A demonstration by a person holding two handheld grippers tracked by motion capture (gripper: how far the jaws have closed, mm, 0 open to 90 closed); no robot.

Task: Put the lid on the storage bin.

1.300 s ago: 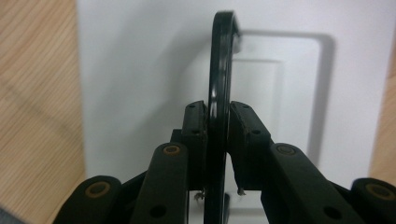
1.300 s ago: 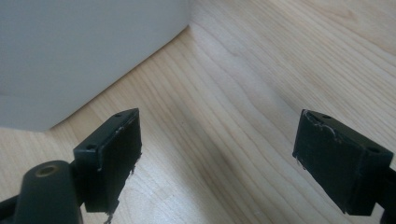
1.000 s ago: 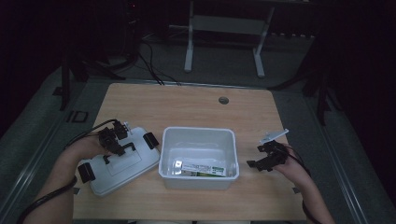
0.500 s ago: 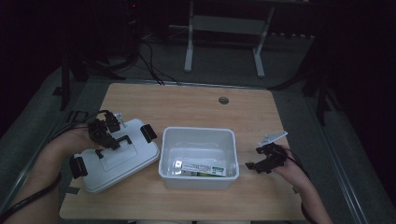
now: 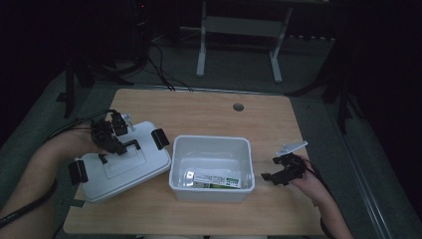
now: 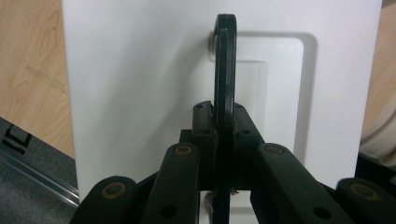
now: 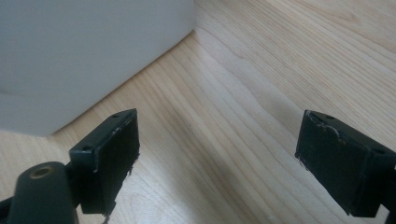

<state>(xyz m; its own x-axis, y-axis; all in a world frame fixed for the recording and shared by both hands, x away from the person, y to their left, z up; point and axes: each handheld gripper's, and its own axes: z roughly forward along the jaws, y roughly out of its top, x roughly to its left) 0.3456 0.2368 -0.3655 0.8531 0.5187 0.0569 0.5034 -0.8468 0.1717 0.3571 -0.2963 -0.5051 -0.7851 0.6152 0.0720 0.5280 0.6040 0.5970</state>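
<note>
- Light wooden rectangular table (image 5: pixel 209 112), with a small round grommet hole near its far edge; it bears everything below. In the right gripper view its bare grain (image 7: pixel 243 116) runs between and beyond the jaws.
- White plastic rectangular lid (image 5: pixel 124 162) with black side clips and a black carrying handle, on the left part of the table, turned at an angle, its near corner reaching the table edge. In the left gripper view its white face (image 6: pixel 140 70) spreads behind and to both sides of the jaws.
- White plastic open-topped rectangular tub (image 5: pixel 211 149), just right of the lid, between the two grippers. It holds a flat green-and-white packet (image 5: pixel 216 179) lying on its floor. In the right gripper view its white wall (image 7: pixel 84 51) stands ahead of the left jaw, apart from it.
- Left forearm and hand (image 5: pixel 74 144), coming in from the lower left, reaching over the lid's far-left corner.
- Right forearm and hand (image 5: pixel 311 181), coming in from the lower right, resting low beside the tub's right wall.
- Black two-jaw left gripper (image 5: pixel 117 142); jaws pressed together on the black lid handle (image 6: pixel 224 70), which rises edge-on between them.
- Black two-jaw right gripper (image 5: pixel 271 174), pointed toward the tub; jaws spread wide, holding nothing.
</note>
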